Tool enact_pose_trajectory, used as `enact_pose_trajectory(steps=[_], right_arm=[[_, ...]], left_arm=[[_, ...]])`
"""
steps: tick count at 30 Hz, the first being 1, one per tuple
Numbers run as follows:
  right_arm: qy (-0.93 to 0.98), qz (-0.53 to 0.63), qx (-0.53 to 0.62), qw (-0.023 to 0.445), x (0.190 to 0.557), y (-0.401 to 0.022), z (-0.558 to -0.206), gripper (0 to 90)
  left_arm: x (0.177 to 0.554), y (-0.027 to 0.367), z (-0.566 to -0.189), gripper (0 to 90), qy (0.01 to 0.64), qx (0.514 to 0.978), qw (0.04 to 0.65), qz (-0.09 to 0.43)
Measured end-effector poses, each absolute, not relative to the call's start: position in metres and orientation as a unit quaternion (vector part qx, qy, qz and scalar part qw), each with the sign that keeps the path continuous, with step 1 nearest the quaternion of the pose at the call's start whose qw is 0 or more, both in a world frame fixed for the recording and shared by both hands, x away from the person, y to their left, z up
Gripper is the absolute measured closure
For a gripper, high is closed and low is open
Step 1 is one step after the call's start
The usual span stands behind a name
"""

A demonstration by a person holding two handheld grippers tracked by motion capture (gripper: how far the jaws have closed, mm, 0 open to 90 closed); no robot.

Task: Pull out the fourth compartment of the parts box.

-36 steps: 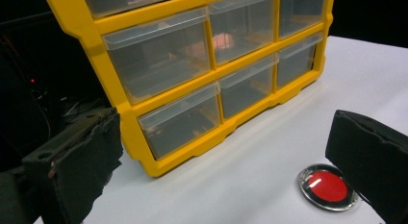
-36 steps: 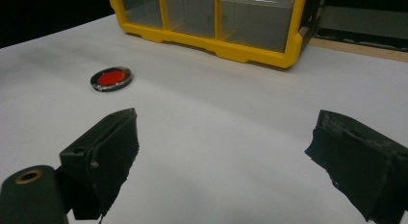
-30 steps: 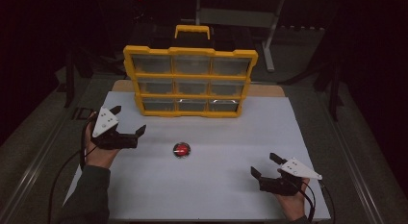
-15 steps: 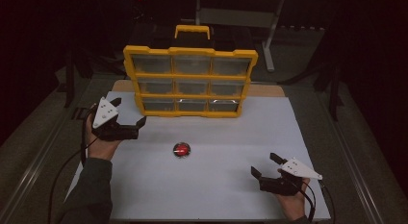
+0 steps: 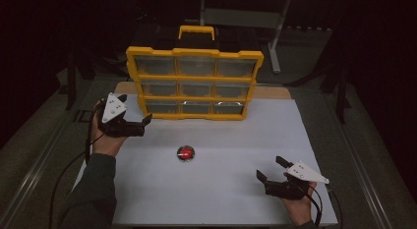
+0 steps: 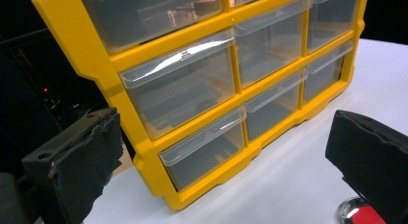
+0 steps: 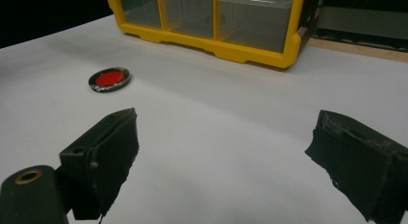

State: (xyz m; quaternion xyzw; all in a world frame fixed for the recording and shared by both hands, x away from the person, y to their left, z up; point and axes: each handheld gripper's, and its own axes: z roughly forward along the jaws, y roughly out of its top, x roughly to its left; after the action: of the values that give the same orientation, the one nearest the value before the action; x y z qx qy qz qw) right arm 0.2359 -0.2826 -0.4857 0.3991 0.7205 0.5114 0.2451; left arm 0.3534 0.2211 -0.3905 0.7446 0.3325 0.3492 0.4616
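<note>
A yellow drawer cabinet (image 5: 195,78) with clear plastic drawers, all pushed in, stands upright at the back of the white table (image 5: 221,194). A small round red disc (image 5: 186,153) with a dark rim lies on the table in front of it. My left gripper (image 5: 143,125) is open and holds nothing, close to the cabinet's lower left corner (image 6: 168,200); the disc (image 6: 358,214) peeks past its right jaw. My right gripper (image 5: 269,168) is open and holds nothing near the front right of the table, and the disc (image 7: 109,79) lies ahead to its left.
The cabinet has a yellow carrying handle (image 5: 196,30) on top. Beyond the table the room is dark, with a metal stand (image 5: 275,40) behind the cabinet. Bare white tabletop lies between the disc and both grippers.
My left gripper has moved away from me and slightly right, toward the cabinet's lower left corner. The right gripper and the disc have stayed put.
</note>
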Motion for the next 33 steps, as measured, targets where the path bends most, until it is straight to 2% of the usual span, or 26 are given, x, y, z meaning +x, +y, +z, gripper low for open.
enact_pose_trajectory(steps=[12, 33], right_arm=[[0.72, 0.511, 0.4, 0.244, 0.236, -0.283, -0.486, 8.8], [0.72, 0.509, 0.401, 0.246, 0.236, -0.283, -0.486, 8.8]], left_arm=[[0.369, 0.214, -0.39, 0.0, 0.314, 0.773, 0.421, 0.356], [0.386, 0.211, -0.388, 0.0, 0.311, 0.78, 0.397, 0.371]])
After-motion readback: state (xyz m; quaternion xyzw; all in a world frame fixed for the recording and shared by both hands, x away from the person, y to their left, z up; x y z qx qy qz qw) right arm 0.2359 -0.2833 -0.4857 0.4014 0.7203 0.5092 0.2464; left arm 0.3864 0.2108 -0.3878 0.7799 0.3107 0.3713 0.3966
